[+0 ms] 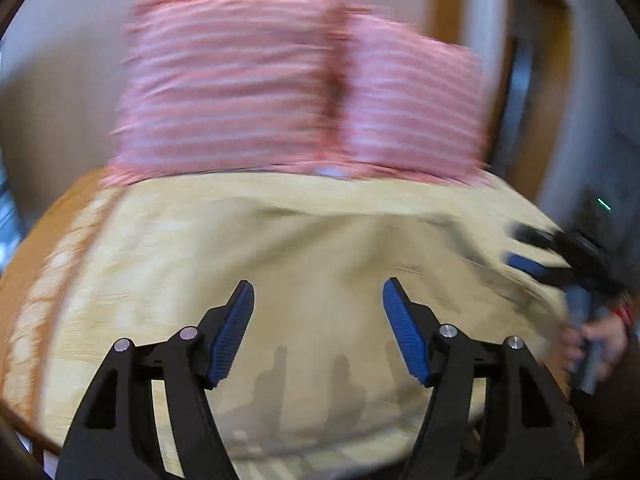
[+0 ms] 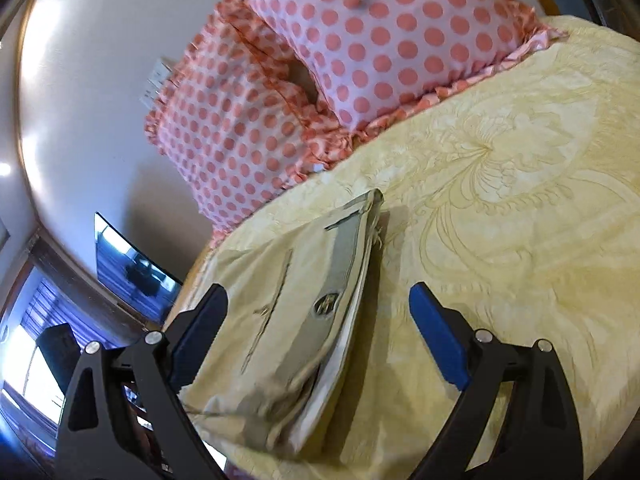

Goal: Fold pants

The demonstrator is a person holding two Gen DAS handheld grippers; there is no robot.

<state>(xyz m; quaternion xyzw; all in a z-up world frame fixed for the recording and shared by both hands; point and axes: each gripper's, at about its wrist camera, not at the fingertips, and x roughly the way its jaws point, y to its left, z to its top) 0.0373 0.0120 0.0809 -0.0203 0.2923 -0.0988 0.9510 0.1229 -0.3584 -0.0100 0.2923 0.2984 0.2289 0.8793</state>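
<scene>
The beige pants (image 2: 292, 320) lie folded in a compact bundle near the edge of the yellow bedspread (image 2: 500, 220) in the right wrist view, with a grey lining band and a small button showing. My right gripper (image 2: 316, 320) is open and empty just above the bundle, jaws on either side of it. It also shows at the right edge of the blurred left wrist view (image 1: 524, 252). My left gripper (image 1: 318, 328) is open and empty over the bedspread (image 1: 280, 240). The pants are hard to tell apart in the left wrist view.
Two pink polka-dot pillows (image 2: 380, 40) lean against the white wall at the head of the bed; they show blurred in the left wrist view (image 1: 280, 88). A TV (image 2: 132, 268) and a window (image 2: 32, 340) lie beyond the bed edge.
</scene>
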